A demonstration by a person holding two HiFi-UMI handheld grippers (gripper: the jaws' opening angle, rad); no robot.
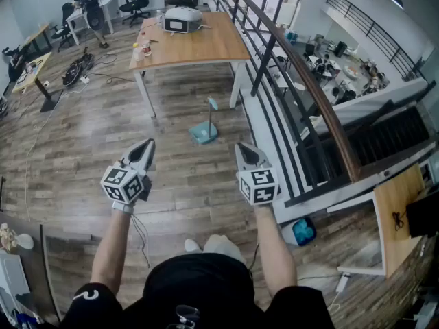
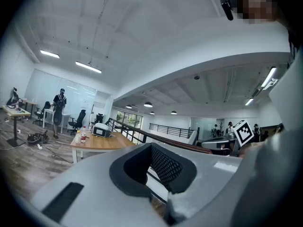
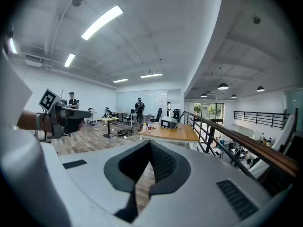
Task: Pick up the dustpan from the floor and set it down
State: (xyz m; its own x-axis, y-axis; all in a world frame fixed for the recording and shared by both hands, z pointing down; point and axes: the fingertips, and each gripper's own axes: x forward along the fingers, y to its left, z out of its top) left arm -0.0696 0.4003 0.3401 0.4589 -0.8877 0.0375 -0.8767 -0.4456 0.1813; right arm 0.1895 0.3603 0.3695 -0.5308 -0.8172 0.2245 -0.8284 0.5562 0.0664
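The teal dustpan (image 1: 204,133) stands on the wooden floor in the head view, its long handle (image 1: 212,107) upright, just in front of a table leg. My left gripper (image 1: 147,146) is held out at the lower left of it, well short of it. My right gripper (image 1: 242,147) hovers to its lower right, also apart from it. Both point forward with jaws together and nothing between them. In the left gripper view the left gripper (image 2: 161,167) faces the room; the right gripper (image 3: 147,163) does the same in its own view. Neither gripper view shows the dustpan.
A wooden table (image 1: 206,46) with a white device (image 1: 182,20) stands beyond the dustpan. A dark railing (image 1: 302,81) runs along the right side. Cables (image 1: 77,70) lie on the floor at far left. A small desk (image 1: 396,214) and a blue object (image 1: 303,230) sit at lower right.
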